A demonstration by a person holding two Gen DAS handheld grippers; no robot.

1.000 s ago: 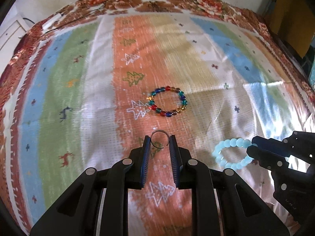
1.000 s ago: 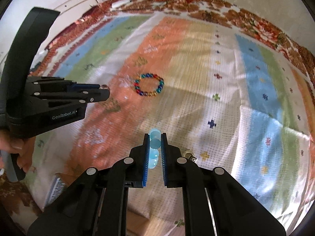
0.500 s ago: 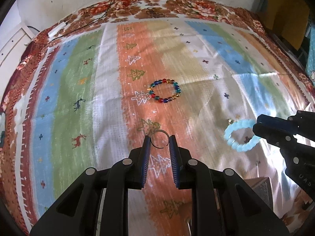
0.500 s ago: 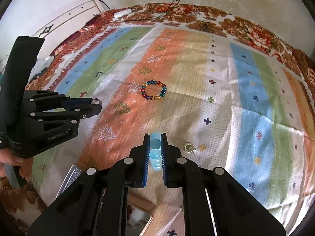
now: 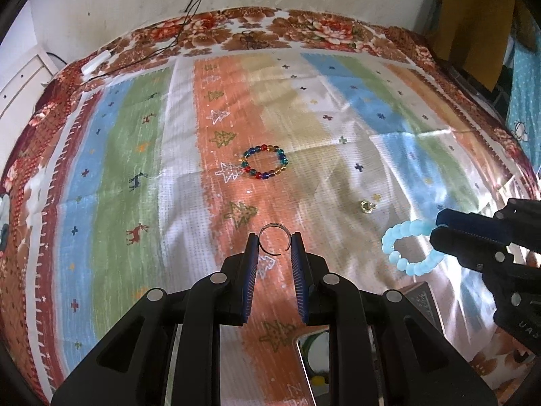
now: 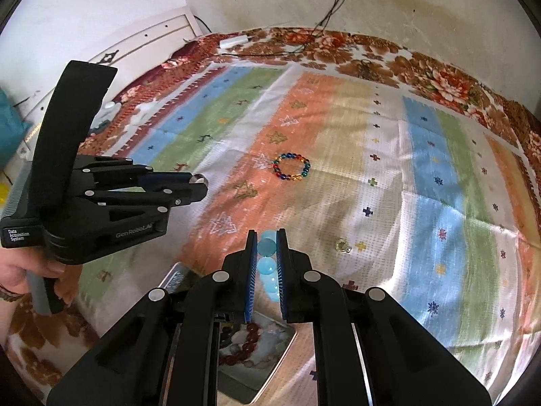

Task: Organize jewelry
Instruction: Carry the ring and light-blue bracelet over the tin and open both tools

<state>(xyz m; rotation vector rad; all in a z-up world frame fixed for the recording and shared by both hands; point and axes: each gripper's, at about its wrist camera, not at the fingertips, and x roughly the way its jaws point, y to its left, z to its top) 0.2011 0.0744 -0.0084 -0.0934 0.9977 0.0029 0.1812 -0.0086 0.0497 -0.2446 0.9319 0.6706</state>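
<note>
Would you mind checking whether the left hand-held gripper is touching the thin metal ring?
Touching: the left wrist view shows the metal ring pinched between the left hand-held gripper fingertips, lifted above the cloth.

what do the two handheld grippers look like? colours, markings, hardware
Both match: matte black plastic bodies with triangular cut-outs and silver round pivot pins. The left gripper and right gripper each have flat fingers faced with blue ribbed pads. In the right wrist view, the left unit's side reads "GenRobot.AI" and "Data Acquisition System" in white, above a grey handle gripped by a bare hand. No cables visible.
</note>
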